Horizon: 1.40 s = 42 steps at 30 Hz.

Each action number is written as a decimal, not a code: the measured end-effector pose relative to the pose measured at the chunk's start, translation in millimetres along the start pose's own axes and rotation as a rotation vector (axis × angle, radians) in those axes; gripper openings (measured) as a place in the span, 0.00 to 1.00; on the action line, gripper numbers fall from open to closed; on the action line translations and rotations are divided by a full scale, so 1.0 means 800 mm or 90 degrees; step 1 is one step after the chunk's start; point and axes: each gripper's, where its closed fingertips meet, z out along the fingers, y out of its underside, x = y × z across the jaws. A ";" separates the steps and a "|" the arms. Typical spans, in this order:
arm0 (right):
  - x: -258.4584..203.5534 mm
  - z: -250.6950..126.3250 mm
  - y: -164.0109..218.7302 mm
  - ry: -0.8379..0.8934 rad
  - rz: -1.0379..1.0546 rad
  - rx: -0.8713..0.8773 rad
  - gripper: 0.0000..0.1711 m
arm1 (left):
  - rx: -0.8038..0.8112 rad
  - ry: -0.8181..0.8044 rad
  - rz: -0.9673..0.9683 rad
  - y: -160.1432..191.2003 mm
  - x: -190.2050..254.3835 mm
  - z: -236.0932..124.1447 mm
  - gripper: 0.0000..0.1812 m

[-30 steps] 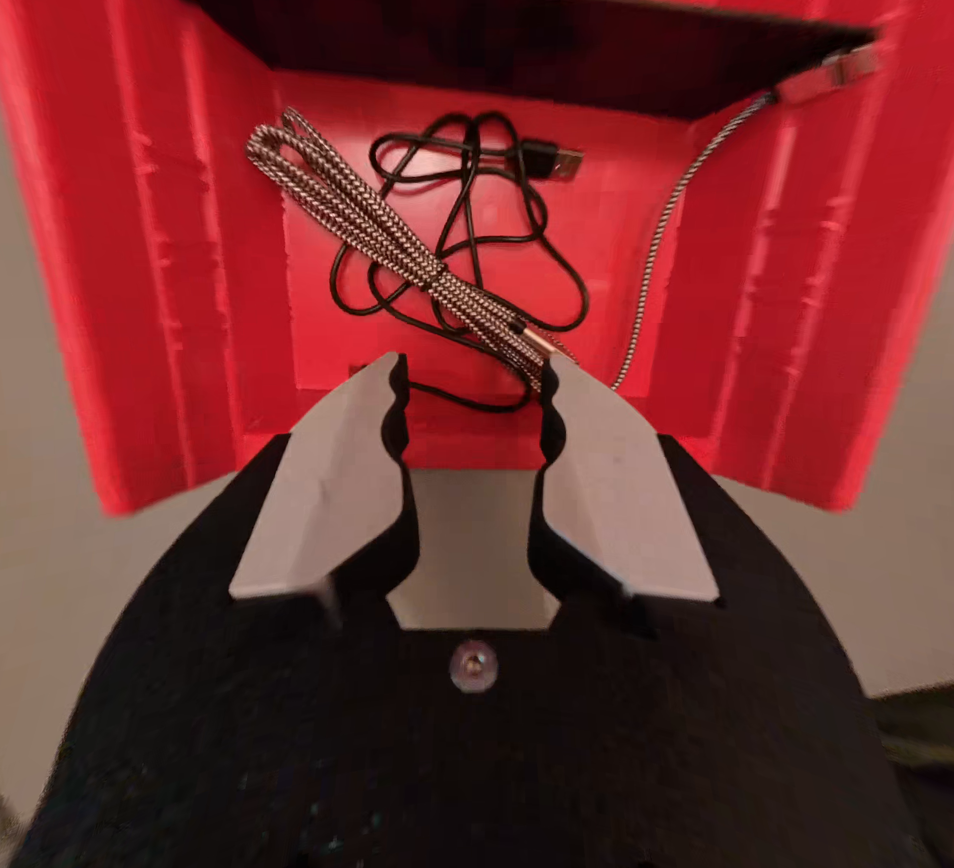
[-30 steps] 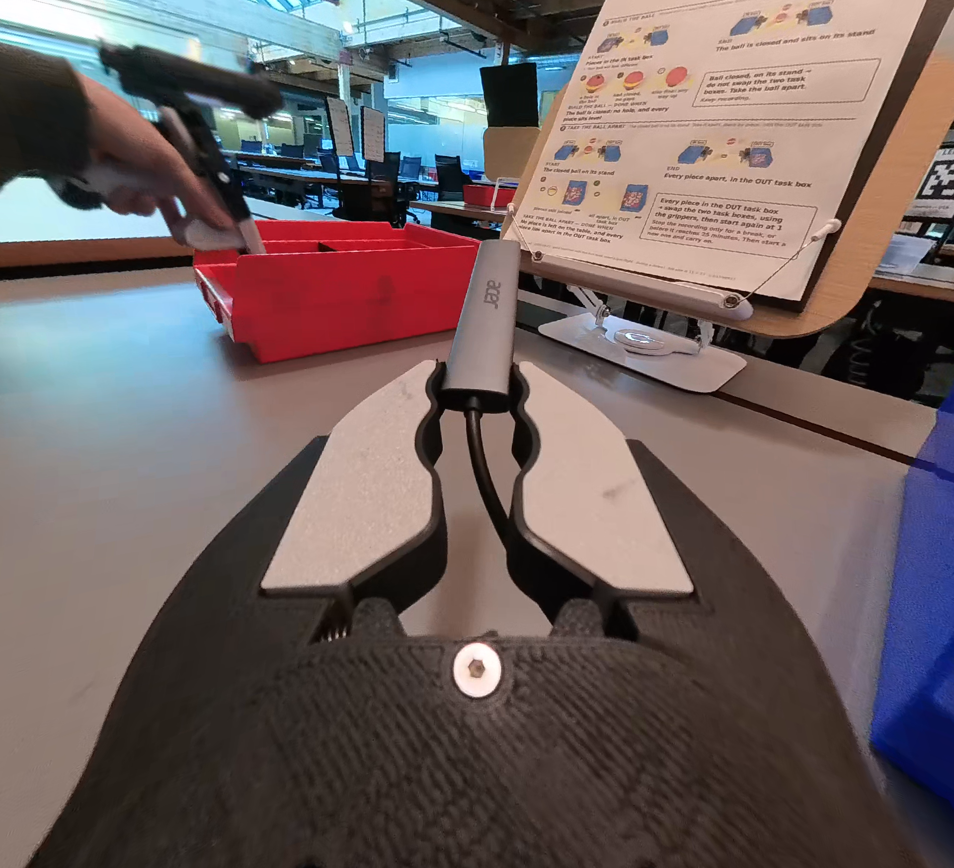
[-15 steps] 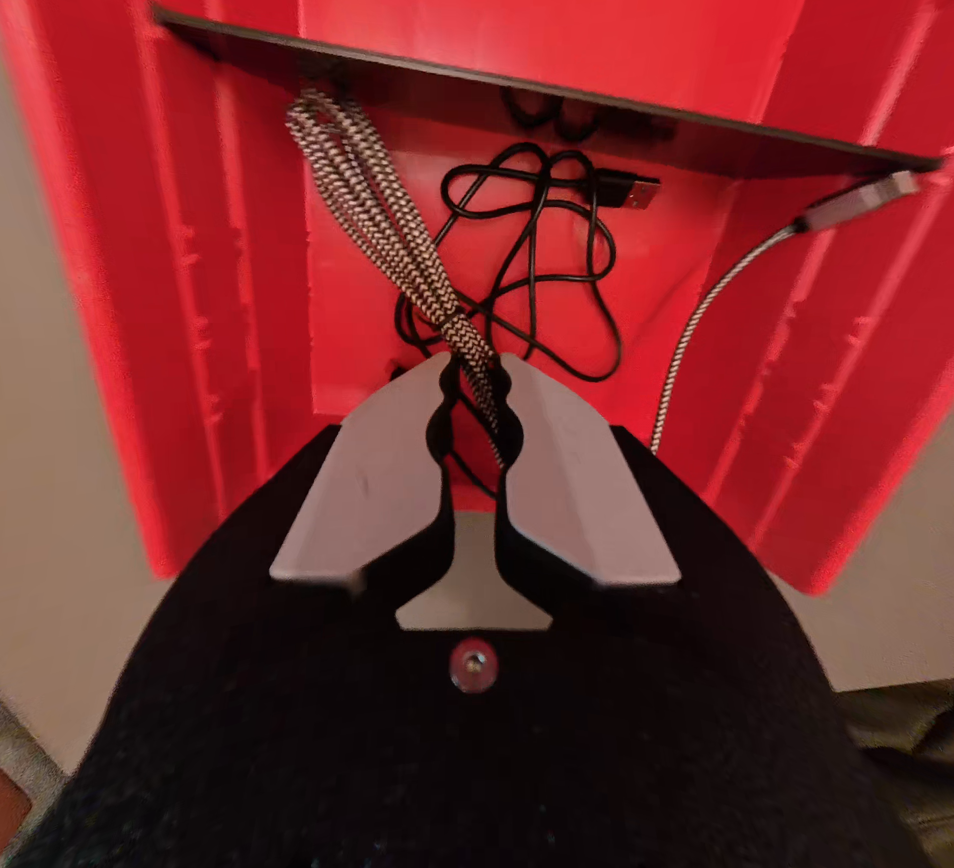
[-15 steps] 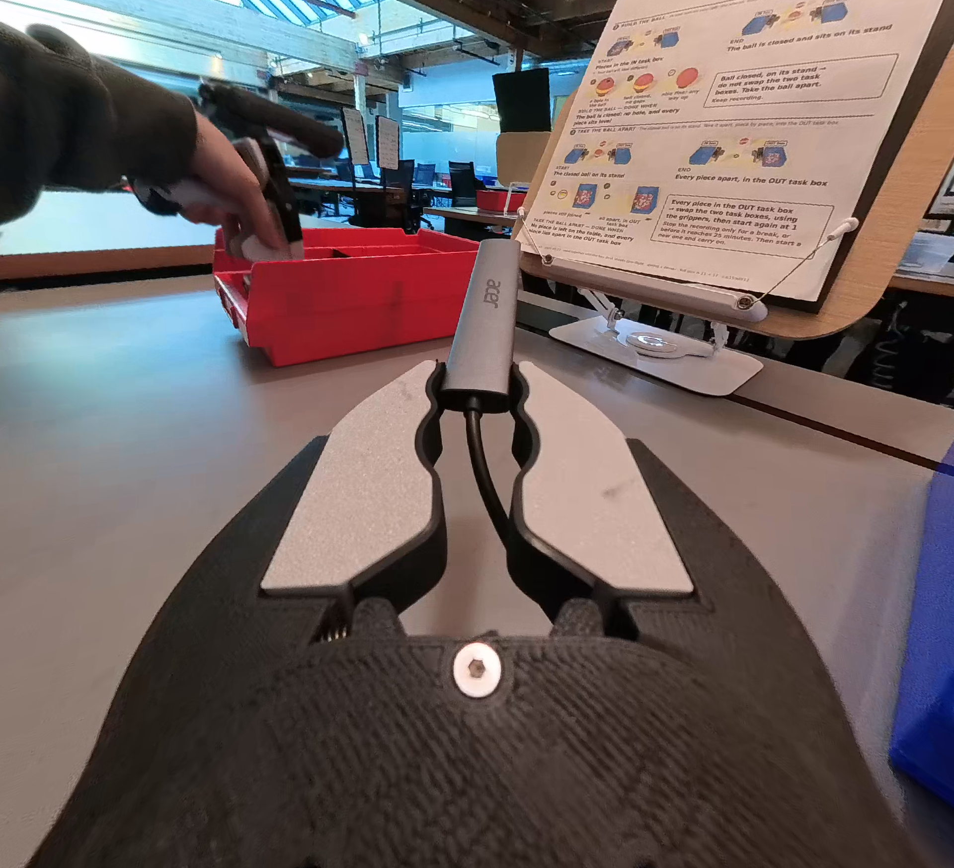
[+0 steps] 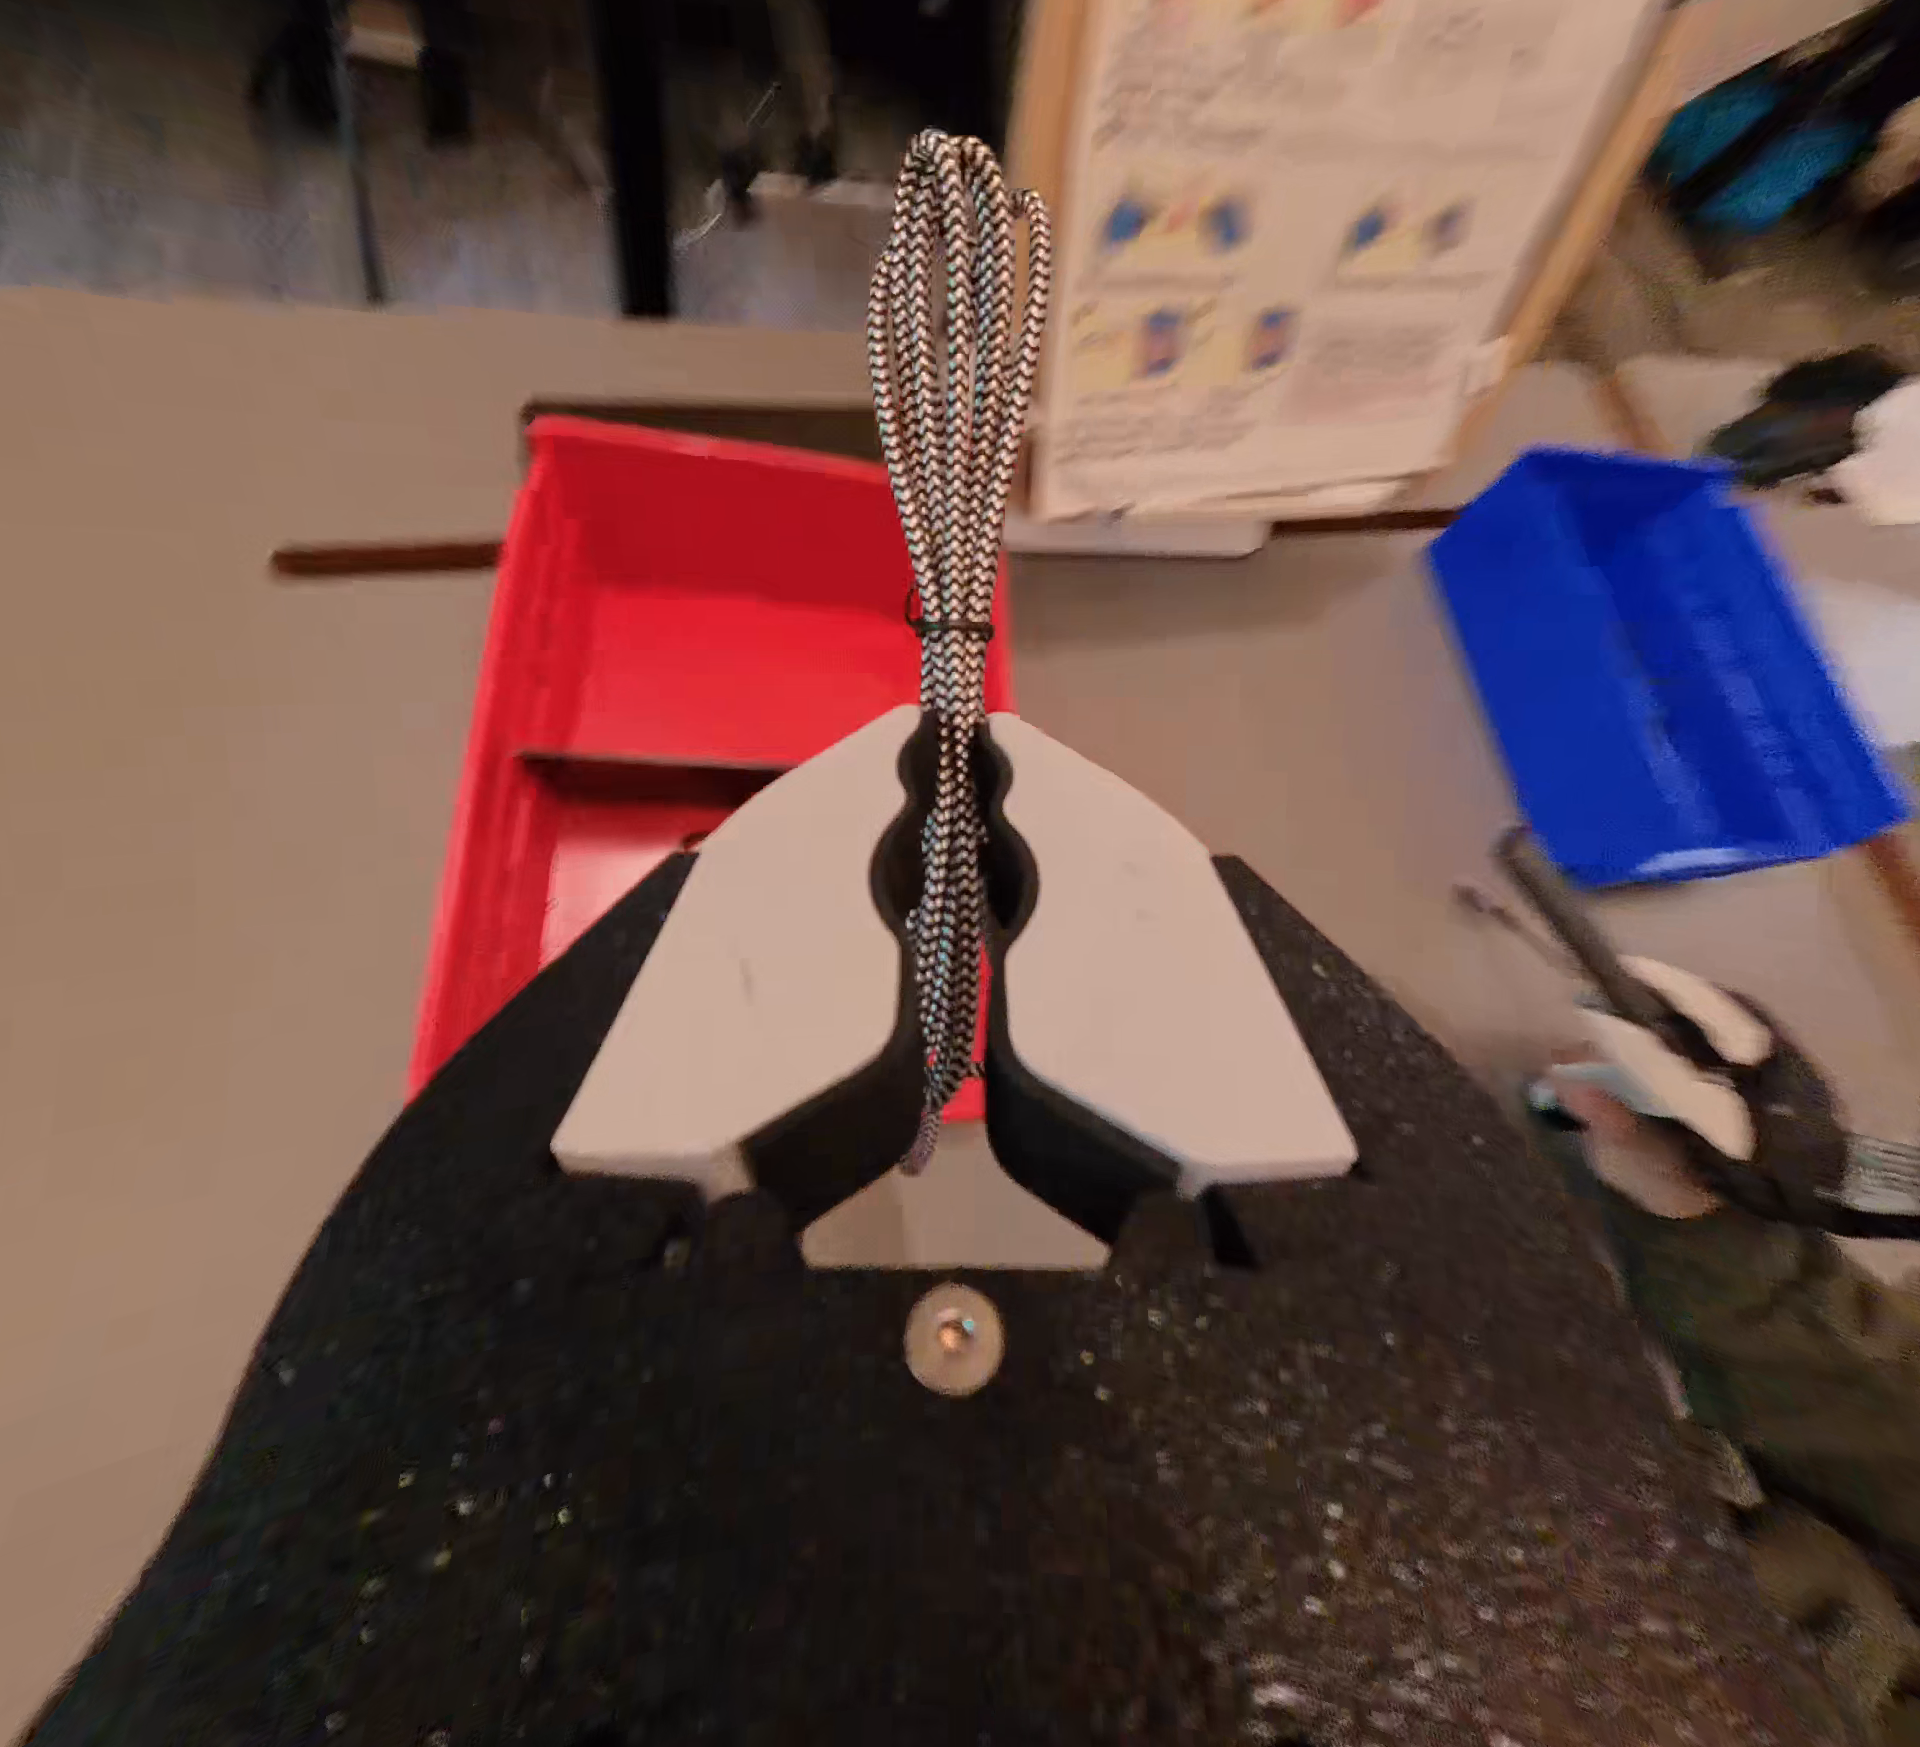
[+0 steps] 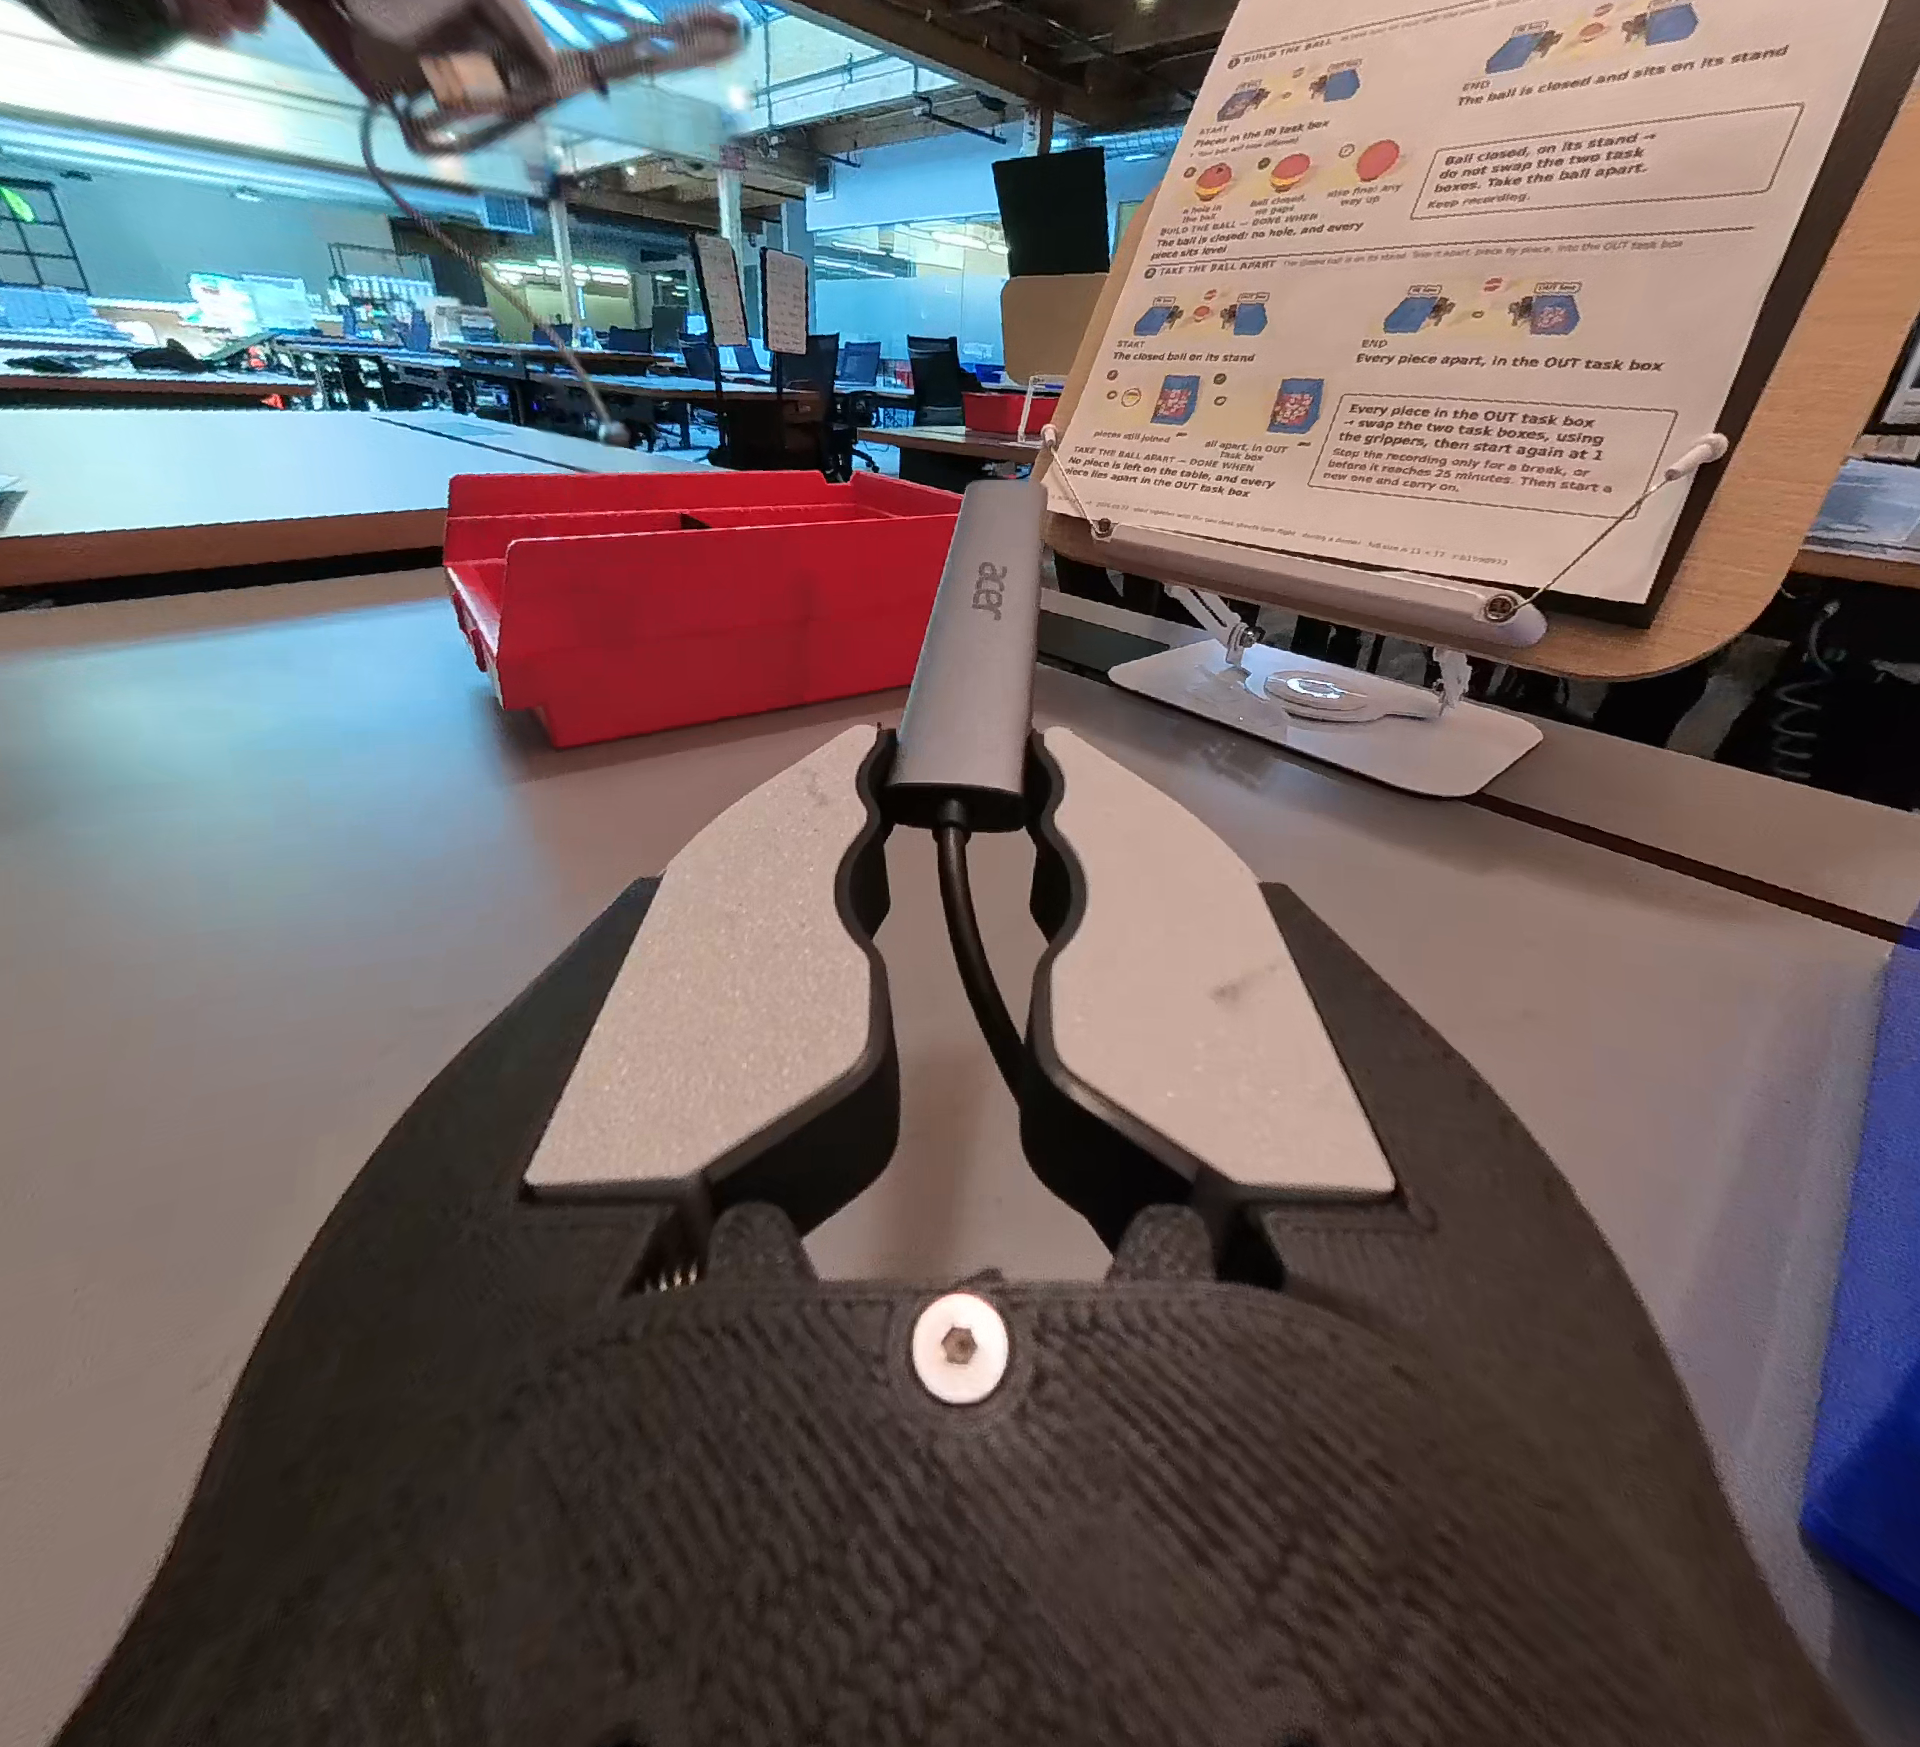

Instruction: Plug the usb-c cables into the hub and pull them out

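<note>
Brand mark on grey hub point(image 6: 977, 637); printed text on instruction sheet point(image 6: 1455, 263)

Bin point(image 6: 717, 596) on table point(image 6: 260, 866), left of document stand point(image 6: 1330, 721); second bin point(image 5: 1662, 658) apparently right of stand.

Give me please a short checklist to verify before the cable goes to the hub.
1. Left gripper shut on braided cable: ok.
2. Right gripper shut on hub: ok.
3. Cable lifted clear of red bin: ok.
4. Bundle untied: not ok, a tie binds the loops.
5. Plug held ready at the jaws: not ok, the gripper holds the bundle's middle.
6. Hub ports free: cannot tell.
</note>
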 end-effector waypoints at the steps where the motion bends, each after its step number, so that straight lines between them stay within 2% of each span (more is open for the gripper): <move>1: 0.003 -0.001 -0.001 0.005 0.007 0.006 0.14 | 0.028 0.033 0.006 -0.009 0.024 -0.011 0.03; 3: 0.010 -0.005 -0.004 0.017 0.017 0.019 0.14 | 0.070 0.076 0.021 -0.012 0.066 -0.024 0.03; 5: 0.018 -0.009 -0.007 0.031 0.022 0.030 0.14 | 0.081 0.090 0.032 0.011 0.096 -0.020 0.03; 9: 0.025 -0.014 -0.010 0.042 0.035 0.046 0.14 | 0.010 0.141 -0.008 0.123 0.140 0.029 0.03; 12: 0.022 -0.016 -0.011 0.040 0.026 0.050 0.14 | -0.044 0.121 -0.055 0.220 0.144 0.076 0.03; 14: 0.019 -0.015 -0.010 0.034 0.017 0.045 0.14 | -0.051 0.112 -0.100 0.265 0.145 0.101 0.03; 17: 0.016 -0.014 -0.009 0.027 0.008 0.041 0.14 | 0.003 0.085 -0.147 0.288 0.140 0.116 0.03; 19: 0.016 -0.014 -0.009 0.028 0.010 0.039 0.14 | 0.092 0.111 -0.136 0.270 0.152 0.110 0.03; 21: 0.019 -0.013 -0.008 0.030 0.019 0.039 0.14 | 0.235 0.105 -0.062 0.232 0.161 0.087 0.03; 23: 0.022 -0.014 -0.009 0.034 0.028 0.042 0.14 | 0.403 0.074 0.069 0.196 0.177 0.051 0.03; 25: 0.024 -0.014 -0.010 0.036 0.034 0.045 0.14 | 0.519 0.068 0.268 0.190 0.211 0.027 0.03; 26: 0.024 -0.014 -0.009 0.035 0.036 0.045 0.14 | 0.524 0.062 0.373 0.203 0.226 0.029 0.03; 30: 0.027 -0.016 -0.011 0.036 0.046 0.051 0.14 | 0.445 0.045 0.722 0.290 0.254 0.065 0.03; 34: 0.029 -0.016 -0.011 0.034 0.055 0.053 0.14 | 0.409 0.074 0.992 0.361 0.280 0.072 0.03; 38: 0.025 -0.014 -0.010 0.028 0.041 0.048 0.14 | 0.300 0.137 1.093 0.406 0.271 0.086 0.04; 42: 0.021 -0.013 -0.010 0.025 0.029 0.045 0.14 | 0.153 0.211 1.057 0.430 0.243 0.093 0.09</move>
